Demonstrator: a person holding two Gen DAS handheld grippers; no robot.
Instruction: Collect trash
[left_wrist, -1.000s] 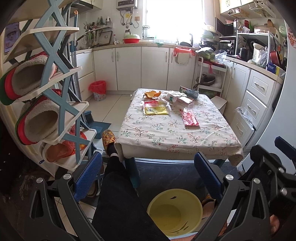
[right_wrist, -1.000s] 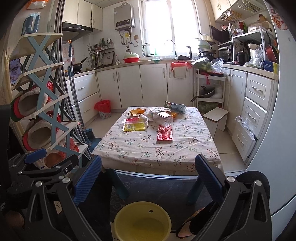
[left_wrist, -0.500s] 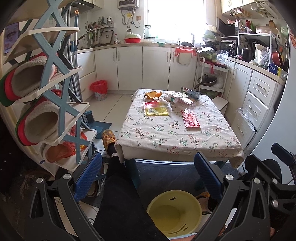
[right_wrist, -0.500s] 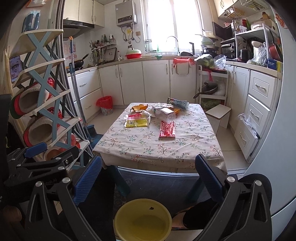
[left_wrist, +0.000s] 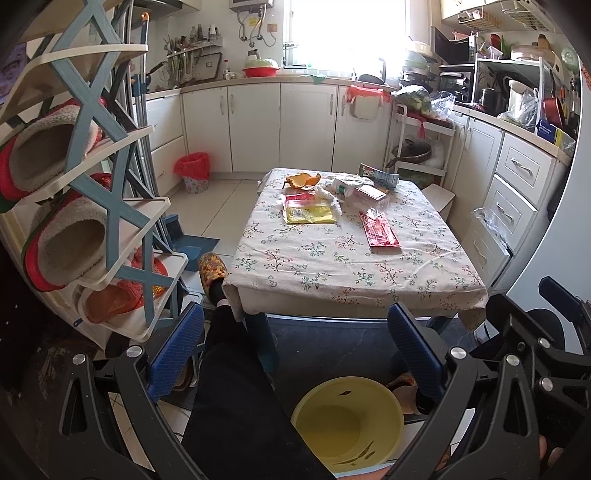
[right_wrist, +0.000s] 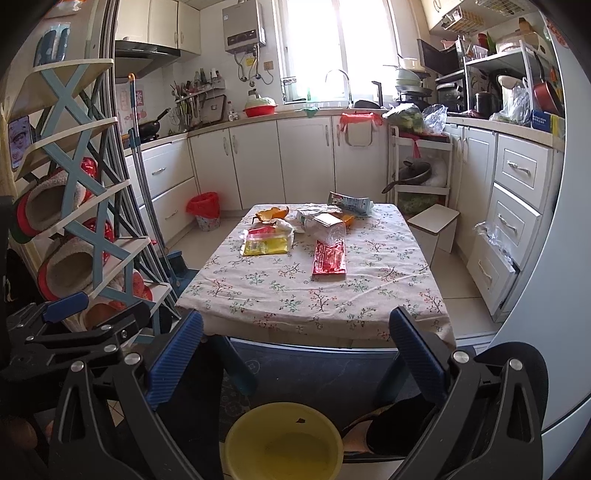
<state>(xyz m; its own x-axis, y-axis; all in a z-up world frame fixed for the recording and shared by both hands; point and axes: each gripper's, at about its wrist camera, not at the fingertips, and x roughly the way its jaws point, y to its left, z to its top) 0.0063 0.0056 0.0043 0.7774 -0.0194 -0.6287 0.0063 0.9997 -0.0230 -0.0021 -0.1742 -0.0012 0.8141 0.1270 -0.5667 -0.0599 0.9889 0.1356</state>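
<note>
Trash sits in a cluster at the far end of the bench (right_wrist: 373, 291): orange peel (right_wrist: 272, 214) near the far-left corner, yellow packet (right_wrist: 265, 245) just in front of it, red wrapper (right_wrist: 329, 257) nearer the middle, clear plastic bag (right_wrist: 327, 224) and a printed carton (right_wrist: 351, 202) along the far edge, some pieces touching or overlapping. Near half of the bench carries nothing but the floral cloth. Left gripper (left_wrist: 295, 350) and right gripper (right_wrist: 293, 360) both hover low in front of the near edge, jaws wide apart, nothing held. Yellow bin (right_wrist: 282, 443) stands on the floor just under the grippers, close to the person's leg (left_wrist: 236, 387); it looks almost empty, only a few small dark scraps on the inner wall, hard to tell what. Red-lined bin (right_wrist: 204, 210) stands by the far cabinets, contents not visible. No piece picked yet, so the task is at its start by my read. Risks: trash is well away from the jaws, so a long reach over the bench could drag the cloth and shift the pile; flat wrappers may slip from a shallow pinch; overlapping bags may come up together; the light bin could tip if the leg or a gripper knocks it.
</note>
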